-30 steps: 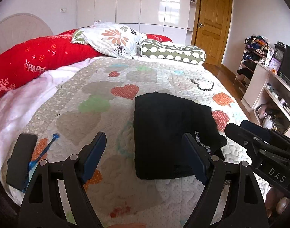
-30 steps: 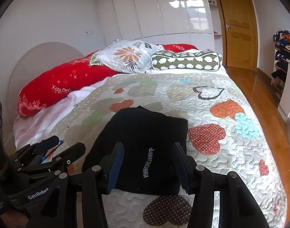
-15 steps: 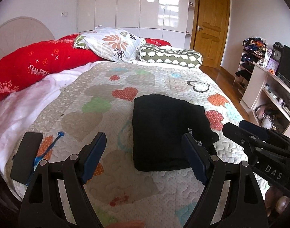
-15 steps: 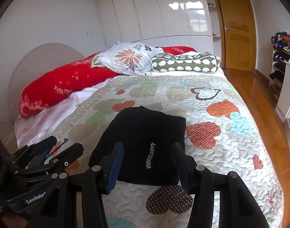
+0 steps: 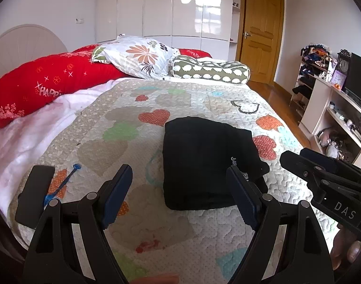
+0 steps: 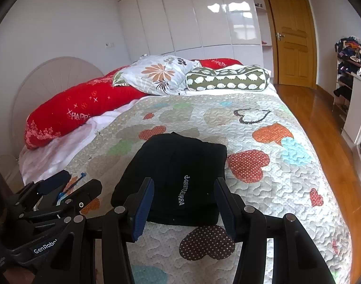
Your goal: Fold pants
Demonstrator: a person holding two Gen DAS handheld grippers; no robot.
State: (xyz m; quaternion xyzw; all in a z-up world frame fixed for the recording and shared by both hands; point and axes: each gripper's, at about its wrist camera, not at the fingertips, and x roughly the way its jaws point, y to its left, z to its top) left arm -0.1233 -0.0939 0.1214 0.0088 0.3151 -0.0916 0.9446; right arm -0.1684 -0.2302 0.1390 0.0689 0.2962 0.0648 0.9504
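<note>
The black pants (image 5: 204,161) lie folded into a compact rectangle on the heart-patterned quilt (image 5: 123,146), a white logo on their near right part. My left gripper (image 5: 180,195) hovers just short of their near edge, jaws wide open and holding nothing. In the right wrist view the same pants (image 6: 175,165) lie ahead, logo facing me. My right gripper (image 6: 184,207) is open above their near edge, and its pads press on nothing. Each gripper shows in the other's view: the right gripper (image 5: 322,177) at the right, the left gripper (image 6: 62,196) at the left.
A flat black object (image 5: 35,196) and a blue stick (image 5: 59,187) lie at the quilt's near left corner. A red bolster (image 5: 50,82), a floral pillow (image 5: 140,56) and a green bolster (image 5: 211,73) sit at the head. Wooden floor (image 6: 322,123) and shelves (image 5: 334,118) flank the right side.
Both views have drawn back slightly from the folded pants, which now look a little farther off. The pants have not moved and neither gripper's jaws have changed.
</note>
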